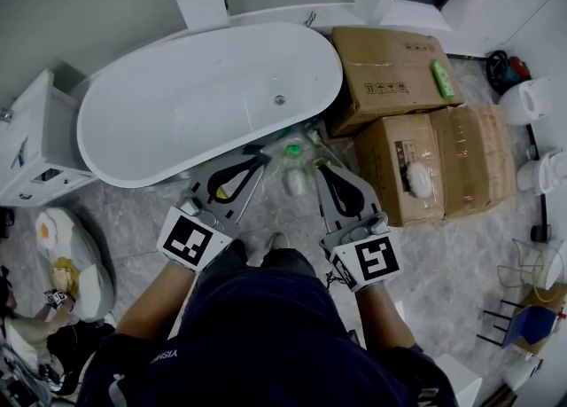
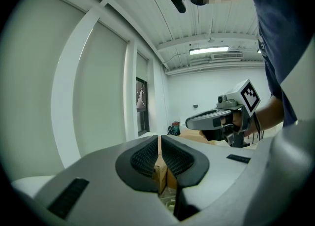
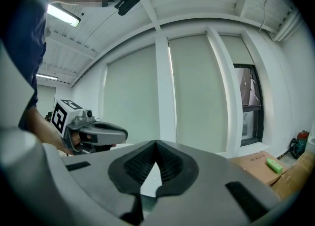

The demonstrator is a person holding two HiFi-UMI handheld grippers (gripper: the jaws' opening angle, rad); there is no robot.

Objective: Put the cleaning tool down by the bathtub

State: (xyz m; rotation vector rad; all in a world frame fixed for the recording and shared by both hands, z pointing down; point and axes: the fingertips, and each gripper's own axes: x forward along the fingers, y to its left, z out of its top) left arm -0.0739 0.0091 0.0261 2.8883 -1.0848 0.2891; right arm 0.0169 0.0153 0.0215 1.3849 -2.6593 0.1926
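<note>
In the head view the white bathtub (image 1: 204, 95) lies ahead of me. Both grippers are held level in front of my body, pointing at the gap between the tub and the cardboard boxes. My left gripper (image 1: 263, 159) (image 2: 159, 139) is shut, its pads meeting with nothing between them. My right gripper (image 1: 320, 166) (image 3: 156, 144) is shut and empty too. A green brush-like cleaning tool (image 1: 442, 79) (image 3: 272, 165) lies on top of the far box, well away from both grippers. Each gripper view shows the other gripper beside it.
Two cardboard boxes (image 1: 394, 73) (image 1: 447, 161) stand right of the tub, with a white object (image 1: 418, 179) on the nearer one. Bottles (image 1: 295, 179) stand on the floor below the gripper tips. A white cabinet (image 1: 31, 144) and toys (image 1: 62, 254) are at left, white appliances (image 1: 530, 99) at right.
</note>
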